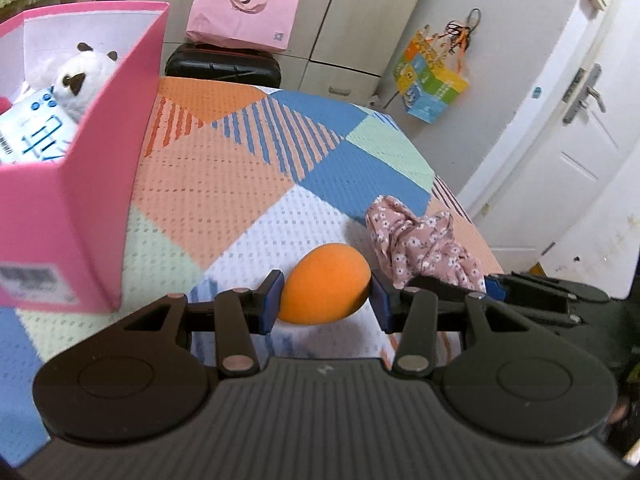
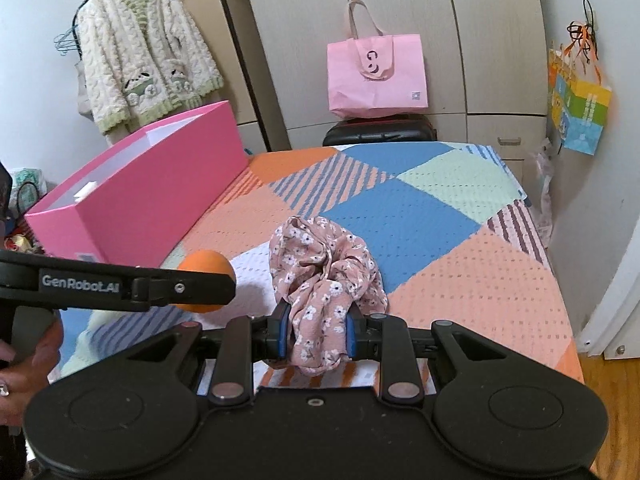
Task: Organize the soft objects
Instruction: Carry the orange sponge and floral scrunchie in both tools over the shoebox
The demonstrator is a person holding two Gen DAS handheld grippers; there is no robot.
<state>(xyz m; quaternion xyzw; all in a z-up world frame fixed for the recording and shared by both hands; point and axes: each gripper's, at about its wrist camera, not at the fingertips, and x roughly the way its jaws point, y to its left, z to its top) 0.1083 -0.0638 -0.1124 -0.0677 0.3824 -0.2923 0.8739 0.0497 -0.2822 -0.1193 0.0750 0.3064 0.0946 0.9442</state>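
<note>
Left gripper [image 1: 326, 298] clamped on orange sponge egg [image 1: 325, 283], bottom centre, long axis across the pads. Right gripper [image 2: 316, 334] pinching floral cloth [image 2: 326, 270], probably firm. Pink box [image 1: 86, 184] sits upper left; left hand nearer.

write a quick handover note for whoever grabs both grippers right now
Left gripper: pads on both sides of the orange sponge, which is on the bed.
Right gripper: shut on the floral cloth, mostly lying on the bed.
Done: plush toy and tissue pack sit in the pink box.
Left: move sponge and cloth into the box.
</note>
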